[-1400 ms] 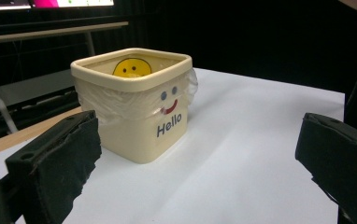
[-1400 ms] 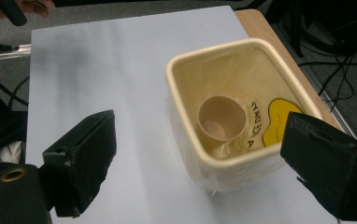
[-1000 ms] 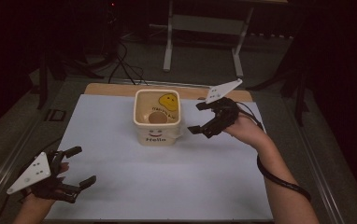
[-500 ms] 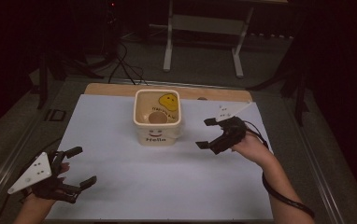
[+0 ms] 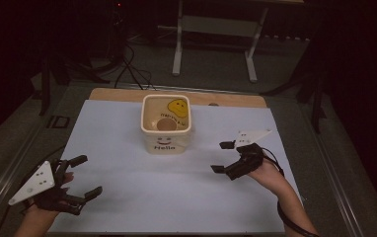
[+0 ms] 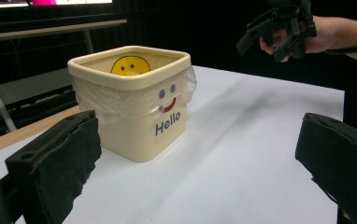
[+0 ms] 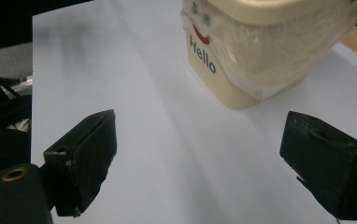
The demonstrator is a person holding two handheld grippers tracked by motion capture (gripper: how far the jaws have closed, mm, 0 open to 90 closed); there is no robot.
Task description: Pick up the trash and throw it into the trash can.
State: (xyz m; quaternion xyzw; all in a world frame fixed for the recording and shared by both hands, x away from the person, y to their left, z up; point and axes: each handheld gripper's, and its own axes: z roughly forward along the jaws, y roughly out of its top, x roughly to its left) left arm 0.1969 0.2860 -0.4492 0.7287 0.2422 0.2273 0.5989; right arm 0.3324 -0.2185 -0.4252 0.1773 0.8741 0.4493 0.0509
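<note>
One container: cream square plastic tub (image 5: 167, 129) lined with clear film, printed "Hello", standing mid-sheet on the white sheet (image 5: 176, 192) over the table.
Contents: round brown object (image 5: 166, 125) on the tub floor, seen from the high view; identity unclear.
Hidden: both gripper views show the tub's outside, not its floor.
Left gripper (image 5: 84, 175): jaws spread, empty, near corner.
Right gripper (image 5: 222, 157): jaws spread, empty, right of tub.
</note>
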